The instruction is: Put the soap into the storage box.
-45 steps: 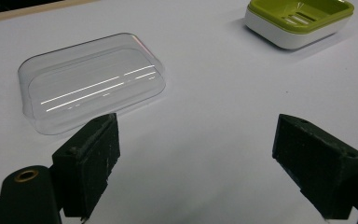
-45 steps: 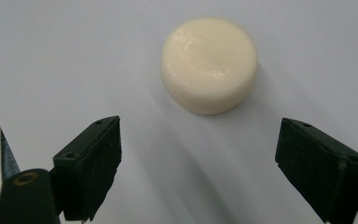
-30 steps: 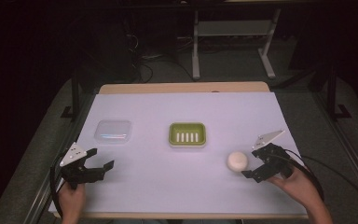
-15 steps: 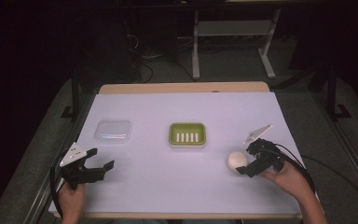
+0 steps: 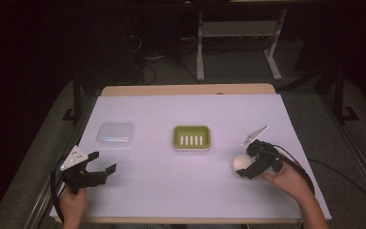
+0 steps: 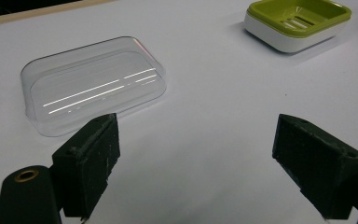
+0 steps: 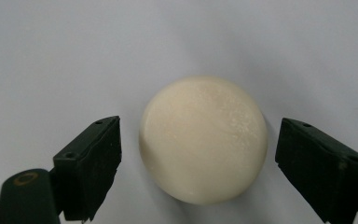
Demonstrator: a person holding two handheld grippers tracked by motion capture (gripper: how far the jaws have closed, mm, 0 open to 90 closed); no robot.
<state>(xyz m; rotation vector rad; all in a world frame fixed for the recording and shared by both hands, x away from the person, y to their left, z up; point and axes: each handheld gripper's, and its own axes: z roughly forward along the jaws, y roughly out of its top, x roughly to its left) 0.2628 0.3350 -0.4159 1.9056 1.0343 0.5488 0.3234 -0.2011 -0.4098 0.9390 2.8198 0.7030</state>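
Note:
A round cream-white soap (image 5: 241,162) (image 7: 203,139) lies on the white table at the right. My right gripper (image 5: 249,164) (image 7: 205,168) is open, one jaw on each side of the soap with a small gap to each. A green soap dish (image 5: 191,137) (image 6: 296,22) with a slotted insert sits at the table's middle. A clear plastic lid (image 5: 116,134) (image 6: 93,82) lies flat to its left. My left gripper (image 5: 102,170) (image 6: 200,168) is open near the front left edge, nothing between its jaws, with the lid just ahead of it.
The white sheet (image 5: 181,186) covers the table, with a wooden strip (image 5: 186,89) at the far edge. Beyond the table are a dark floor, cables and a metal stand (image 5: 238,43). A cable (image 5: 333,167) trails from the right gripper.
My right gripper has moved left toward the soap and now straddles it. The left gripper has stayed in place.

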